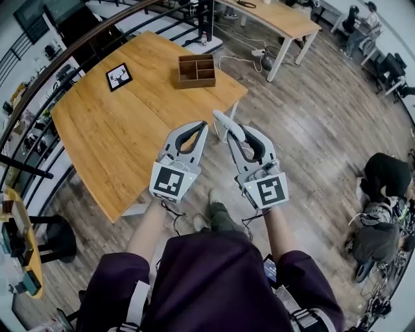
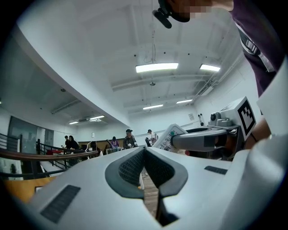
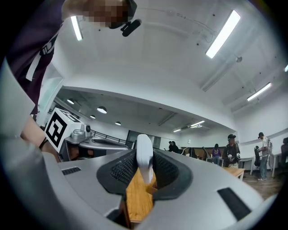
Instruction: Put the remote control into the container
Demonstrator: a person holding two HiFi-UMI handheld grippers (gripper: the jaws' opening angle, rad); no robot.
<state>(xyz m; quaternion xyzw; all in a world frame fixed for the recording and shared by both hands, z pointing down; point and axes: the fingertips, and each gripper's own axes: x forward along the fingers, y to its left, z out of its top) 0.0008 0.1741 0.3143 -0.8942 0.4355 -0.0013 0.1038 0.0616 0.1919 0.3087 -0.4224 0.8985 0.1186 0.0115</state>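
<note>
The white remote control is pinched between the jaws of my right gripper and sticks out past the tips. In the right gripper view the remote stands on edge between the dark pads. My left gripper hangs beside it, jaws together with nothing in them; in the left gripper view the pads meet at the tips, and the remote's button face shows to the right. Both grippers hover over the floor just off the near corner of the wooden table. The container, a wooden box with compartments, sits at the table's far edge.
A black-and-white marker tile lies on the table left of the box. A dark railing runs past the table's far left side. A second table and floor cables lie beyond. Bags sit on the floor at right.
</note>
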